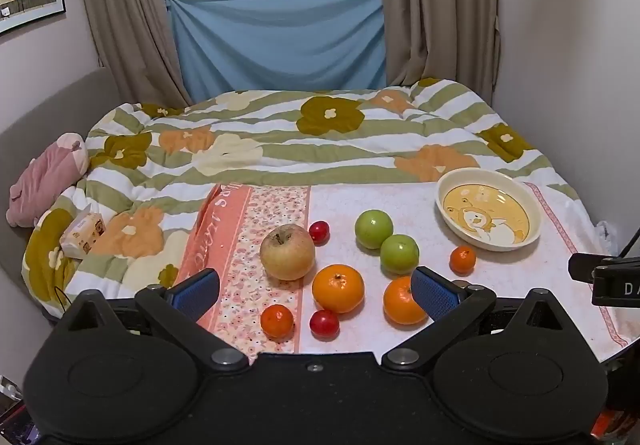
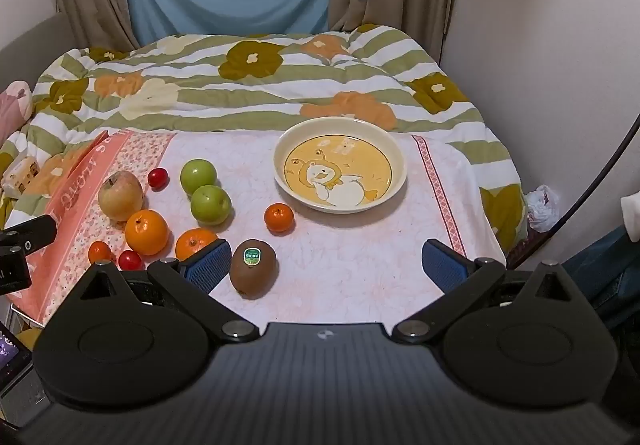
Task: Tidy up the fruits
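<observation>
Fruits lie loose on the pink towel [image 2: 352, 245] that covers the bed, all of them to the left of the cream plate [image 2: 394, 165], which holds nothing yet. So I judge that the task is only at its start, and the step in hand is to choose and take a first fruit.

Going from the biggest: the yellow-red apple [image 2: 120, 201] is farthest left of the plate, with a large orange [image 2: 146, 232] touching it in front. Two green apples [image 2: 211, 204] touch each other, nearer to the plate. A brown kiwi [image 2: 253, 269] lies in front of the plate and to its left, just beside one pad of the right hand-held gripper [image 2: 326, 265]. A small mandarin [image 2: 279, 217] is the nearest fruit to the plate. Small red fruits [image 2: 157, 178] sit among the others.

Both hand-held grippers are spread wide and carry nothing; the left hand-held gripper [image 1: 316, 289] hangs over the orange group.

To do it well, I would take a fruit that stands free, like the kiwi or the mandarin. Centre the jaws around its widest part and close gently, because round fruit rolls on soft bedding.
</observation>
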Demonstrator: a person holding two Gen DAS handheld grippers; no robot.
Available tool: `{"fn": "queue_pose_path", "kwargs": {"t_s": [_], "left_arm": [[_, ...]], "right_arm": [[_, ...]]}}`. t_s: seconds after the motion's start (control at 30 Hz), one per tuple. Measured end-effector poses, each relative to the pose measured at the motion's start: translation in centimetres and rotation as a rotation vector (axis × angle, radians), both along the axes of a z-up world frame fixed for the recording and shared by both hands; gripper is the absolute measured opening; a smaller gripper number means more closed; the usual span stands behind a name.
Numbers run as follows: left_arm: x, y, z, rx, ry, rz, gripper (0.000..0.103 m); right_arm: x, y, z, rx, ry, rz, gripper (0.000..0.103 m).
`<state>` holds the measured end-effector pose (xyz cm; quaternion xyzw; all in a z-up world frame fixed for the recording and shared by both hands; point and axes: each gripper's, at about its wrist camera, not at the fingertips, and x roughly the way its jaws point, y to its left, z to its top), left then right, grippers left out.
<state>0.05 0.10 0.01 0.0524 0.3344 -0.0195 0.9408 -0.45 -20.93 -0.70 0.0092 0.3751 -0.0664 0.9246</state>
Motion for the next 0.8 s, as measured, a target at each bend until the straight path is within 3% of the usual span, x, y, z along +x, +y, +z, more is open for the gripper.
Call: {"fn": "queue_pose_path", "kwargs": {"t_s": [0.8], "left_arm": [[0.00,0.00,0.07,-0.001,-0.004,-0.004,0.103]], "right_arm": [[0.00,-0.28,0.40,0.008,-0.002,-0.005,0.103]]}}
